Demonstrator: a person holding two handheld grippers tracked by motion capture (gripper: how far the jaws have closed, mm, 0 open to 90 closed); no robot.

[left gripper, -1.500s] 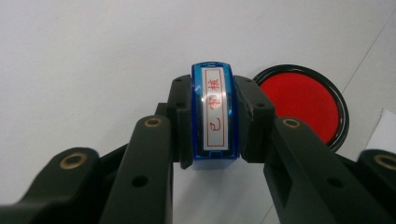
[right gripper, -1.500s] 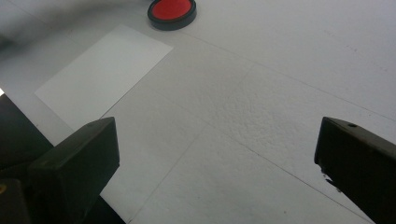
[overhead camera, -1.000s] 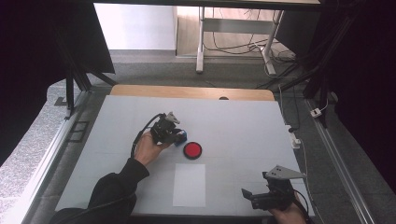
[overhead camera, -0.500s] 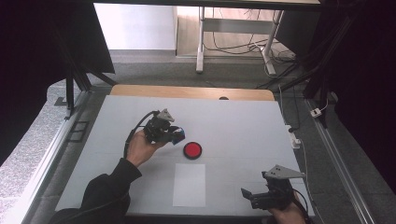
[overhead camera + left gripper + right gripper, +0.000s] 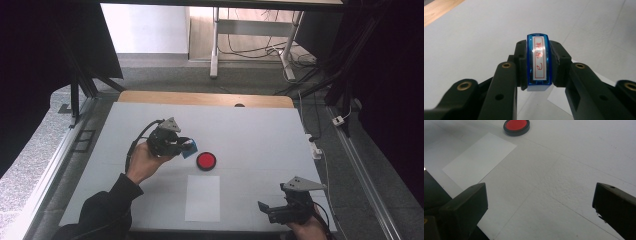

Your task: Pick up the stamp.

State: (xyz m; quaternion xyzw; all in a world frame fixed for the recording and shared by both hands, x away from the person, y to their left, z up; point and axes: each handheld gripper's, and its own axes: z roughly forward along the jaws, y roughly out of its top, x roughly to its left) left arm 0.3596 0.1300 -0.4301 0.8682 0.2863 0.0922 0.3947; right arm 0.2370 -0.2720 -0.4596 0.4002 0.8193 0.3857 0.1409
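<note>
1. Left tool (image 5: 186, 146) is clamping a blue stamp (image 5: 539, 62) between its two black jaws, the pads pressing on both long sides.
2. Seen in the left gripper view, the stamp is showing its face, a white strip with red characters inside a red frame.
3. From the high view, the person's left hand (image 5: 145, 161) is holding that tool raised over the left half of the bench (image 5: 260, 125), with the stamp's blue end (image 5: 190, 148) pointing toward the red ink pad (image 5: 206, 160).
4. The ink pad, a round black dish with a red middle, is sitting just beside the stamp's end; from the high view I cannot tell whether they are touching.
5. A white sheet of paper (image 5: 202, 197) is lying flat on the bench, near the ink pad on the person's side.
6. Right tool (image 5: 267, 210) is resting low at the bench's near right corner, its jaws standing wide apart with nothing between them.
7. In the right gripper view, the paper (image 5: 479, 161) and the ink pad (image 5: 516, 126) are lying beyond those parted jaws.
</note>
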